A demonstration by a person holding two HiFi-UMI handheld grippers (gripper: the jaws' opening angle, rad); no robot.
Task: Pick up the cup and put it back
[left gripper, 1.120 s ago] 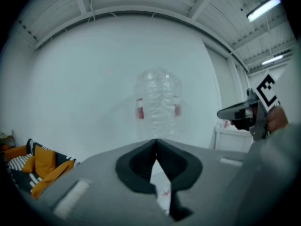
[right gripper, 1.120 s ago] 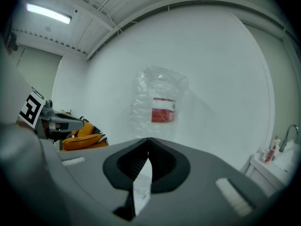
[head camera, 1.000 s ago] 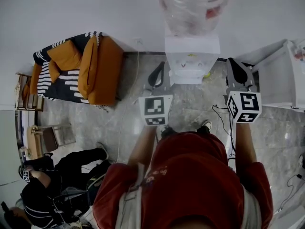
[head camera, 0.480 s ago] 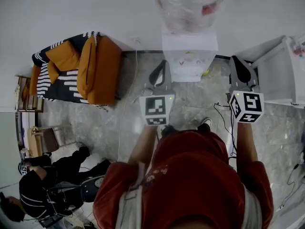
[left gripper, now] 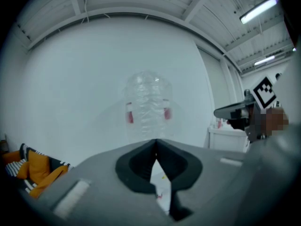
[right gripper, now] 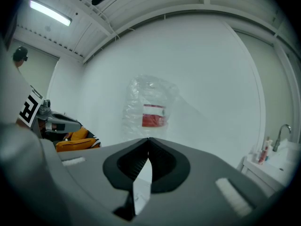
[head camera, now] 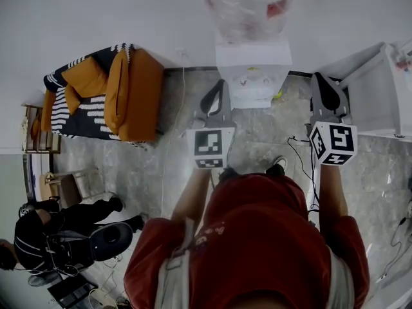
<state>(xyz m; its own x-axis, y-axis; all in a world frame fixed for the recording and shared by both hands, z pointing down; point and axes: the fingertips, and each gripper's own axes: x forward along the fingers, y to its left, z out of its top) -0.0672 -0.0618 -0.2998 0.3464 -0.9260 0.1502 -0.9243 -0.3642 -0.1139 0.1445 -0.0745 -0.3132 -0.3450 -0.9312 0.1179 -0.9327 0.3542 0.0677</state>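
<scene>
Evidently no cup shows before the water dispenser (head camera: 253, 76) as left claw (left gripper: 155, 145) and right claw (right gripper: 148, 142), both pinched closed and empty, await something likely light, best gripped mid-wall.

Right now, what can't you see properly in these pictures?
- Cup: in no view; where it is, I cannot tell.
- Bottle: top cut off by the head view's upper edge.
- Dispenser: taps too small in the head view; the shut left tongs and right tongs hide most of it in the gripper views.
- Person's legs: hidden by the red shirt in the head view.
</scene>
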